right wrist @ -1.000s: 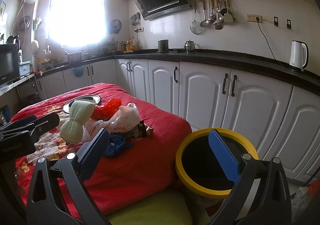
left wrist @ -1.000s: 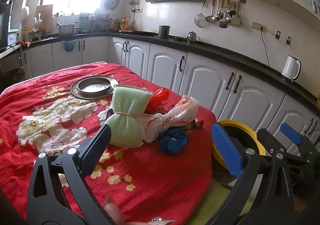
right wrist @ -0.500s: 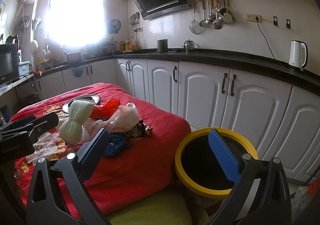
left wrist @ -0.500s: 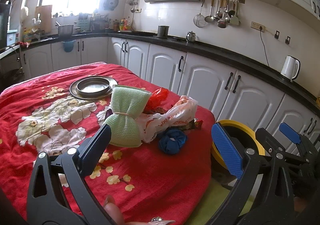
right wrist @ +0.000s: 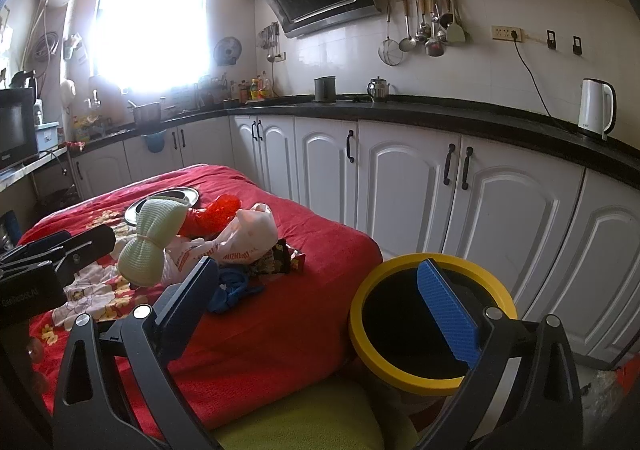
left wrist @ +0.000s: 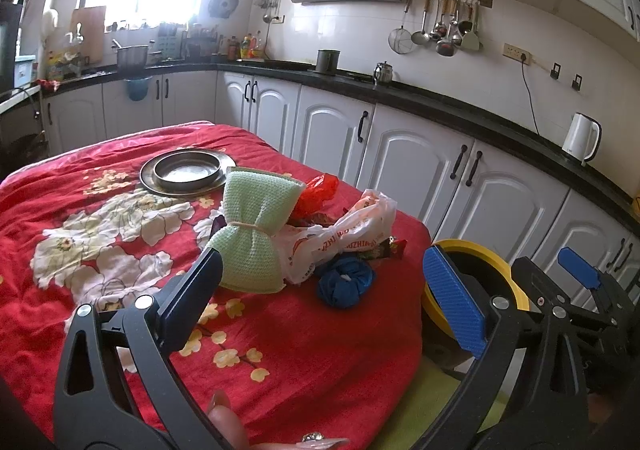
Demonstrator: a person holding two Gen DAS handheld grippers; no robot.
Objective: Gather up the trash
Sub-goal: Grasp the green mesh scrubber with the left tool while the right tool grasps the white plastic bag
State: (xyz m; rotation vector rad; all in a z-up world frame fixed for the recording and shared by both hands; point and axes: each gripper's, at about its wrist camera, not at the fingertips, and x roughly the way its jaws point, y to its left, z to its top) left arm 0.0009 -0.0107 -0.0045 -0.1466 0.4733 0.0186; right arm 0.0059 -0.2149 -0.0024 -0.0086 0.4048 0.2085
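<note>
Yellow-rimmed trash bin (right wrist: 430, 324) lower right of the right wrist view, beside the table edge; interior dark, contents can't tell. Steel bowl (left wrist: 187, 169) sits on a steel plate (left wrist: 224, 161) upper left of the red floral tablecloth (left wrist: 120, 234), bowl looks empty. Trash pile mid-frame in the left view: white printed plastic bag (left wrist: 344, 234), red plastic bag (left wrist: 318, 189), blue crumpled wad (left wrist: 346, 282), dark snack wrapper (left wrist: 390, 248), all touching or just beside a green knit cloth tied like a bow (left wrist: 252, 234). Left gripper (left wrist: 320, 298) wide open, holding nothing, above the cloth near the pile. Right gripper (right wrist: 320, 298) wide open, empty, between table and bin. Versus 1.0 s and 0.5 s ago: almost no change, slight view shift only, pile untouched.
</note>
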